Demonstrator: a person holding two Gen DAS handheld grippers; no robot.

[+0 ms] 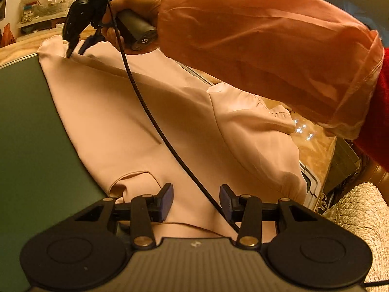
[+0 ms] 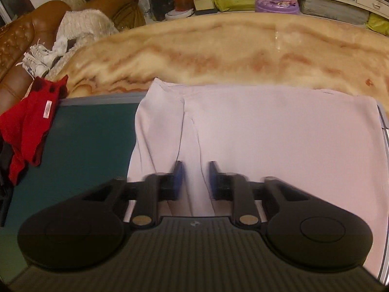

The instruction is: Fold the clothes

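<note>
With the pale pink garment (image 1: 150, 112) spread across the green mat (image 1: 29, 131) and overhanging its far edge, both the left gripper (image 1: 196, 200) and right gripper (image 2: 195, 180) gape unladen, so each should probably pinch matching hem corners together.

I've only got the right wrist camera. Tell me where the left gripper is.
Observer: The left gripper hangs open over the near edge of the pink garment, gripping nothing.
Operator: Report the side of the garment I can't see.
Observer: A sleeve lies bunched off the green mat, on the marble tabletop.
Operator: Check my cable.
Observer: The black cable from the right gripper runs diagonally across the garment toward the left gripper's fingers.
</note>
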